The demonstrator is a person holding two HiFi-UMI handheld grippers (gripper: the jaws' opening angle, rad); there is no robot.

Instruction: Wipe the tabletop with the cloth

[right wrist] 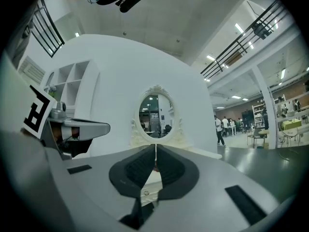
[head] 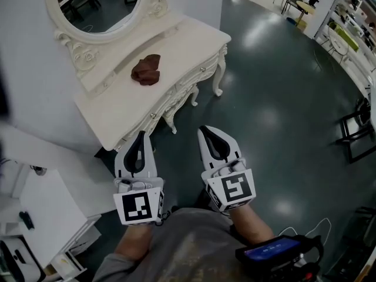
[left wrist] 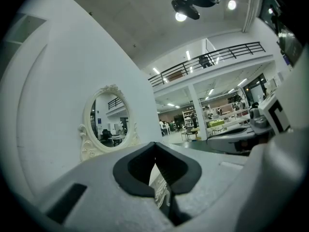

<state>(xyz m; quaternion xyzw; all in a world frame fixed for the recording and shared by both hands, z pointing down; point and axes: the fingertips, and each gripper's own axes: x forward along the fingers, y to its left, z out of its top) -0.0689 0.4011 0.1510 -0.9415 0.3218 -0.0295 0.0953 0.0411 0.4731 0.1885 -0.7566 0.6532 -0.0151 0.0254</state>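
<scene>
The left tool (head: 139,134) and right tool (head: 205,129) are pressed together, empty; step closer, open one, and pinch the brown cloth (head: 145,70) on the tabletop (head: 182,46) firmly.

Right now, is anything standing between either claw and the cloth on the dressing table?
Nothing visible does. The brown cloth lies alone on the dressing table, with bare tabletop around it. The left claw and right claw, both shut and empty, hover in front of the table with open space toward the cloth.
</scene>
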